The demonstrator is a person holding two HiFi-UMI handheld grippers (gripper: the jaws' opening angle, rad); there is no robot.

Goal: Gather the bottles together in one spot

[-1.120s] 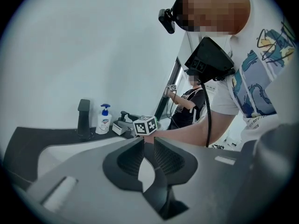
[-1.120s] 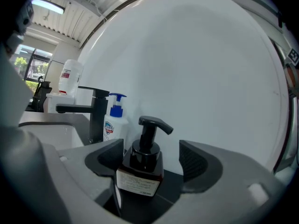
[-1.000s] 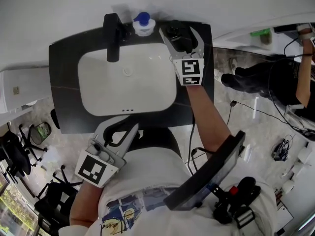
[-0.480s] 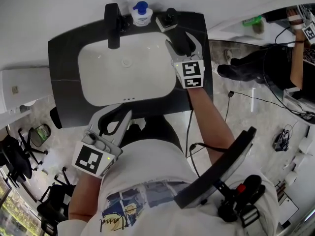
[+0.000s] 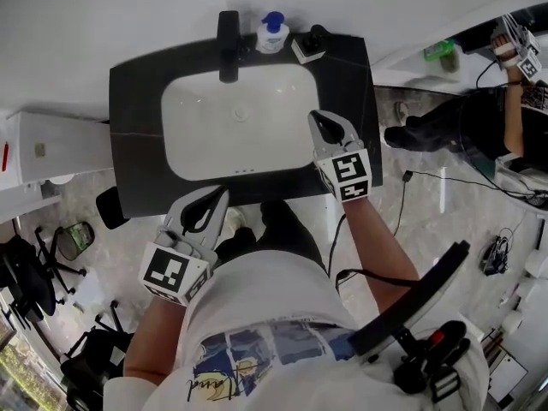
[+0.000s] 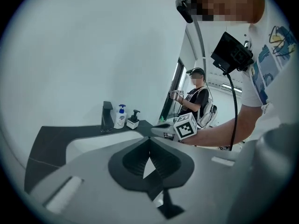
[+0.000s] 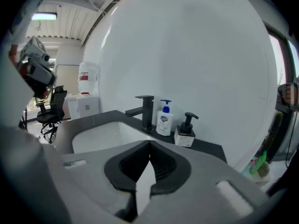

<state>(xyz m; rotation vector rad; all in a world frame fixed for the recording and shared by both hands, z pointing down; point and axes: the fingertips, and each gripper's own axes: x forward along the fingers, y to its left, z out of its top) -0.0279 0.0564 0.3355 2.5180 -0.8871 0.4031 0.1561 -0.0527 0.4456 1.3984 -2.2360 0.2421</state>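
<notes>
A white pump bottle [image 5: 272, 32] and a black-topped dispenser [image 5: 310, 45] are pictured just beside each other at the back edge of the dark counter [image 5: 137, 127], between the faucet [image 5: 228, 34] and the back right corner. The right gripper [image 5: 315, 116] is held over the basin's [image 5: 240, 135] right rim, its jaws just closed together on nothing. The left gripper [image 5: 221, 193] is held at the counter's front edge, jaws likewise pressed together and empty.
</notes>
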